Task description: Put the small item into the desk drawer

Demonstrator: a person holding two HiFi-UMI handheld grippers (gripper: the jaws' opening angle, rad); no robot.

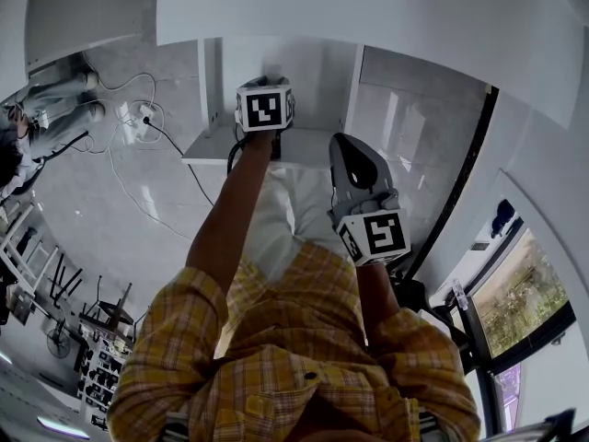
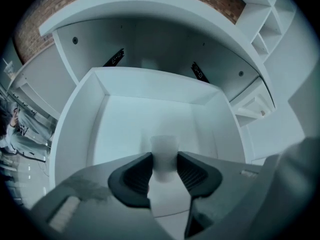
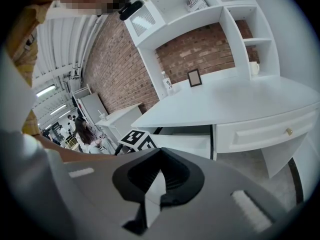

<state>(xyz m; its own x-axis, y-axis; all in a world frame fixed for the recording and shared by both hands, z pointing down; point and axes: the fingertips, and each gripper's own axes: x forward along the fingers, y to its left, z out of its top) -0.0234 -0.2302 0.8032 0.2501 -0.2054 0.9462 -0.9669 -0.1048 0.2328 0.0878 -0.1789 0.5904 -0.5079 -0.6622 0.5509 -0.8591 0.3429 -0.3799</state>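
Note:
In the left gripper view, the white desk drawer stands pulled open with a bare floor. My left gripper hangs over the drawer's near part. Its dark pads press on a small pale, cup-shaped item held between them. From the head view, the left gripper reaches out over the open drawer, its jaws hidden under the marker cube. My right gripper is held back near the person's body. In the right gripper view its jaws meet at the tips with nothing in them.
The white desk carries a small picture frame and a bottle. White shelves rise above it against a brick wall. A second, closed drawer with a knob lies right of the open one. Cables trail on the floor at the left.

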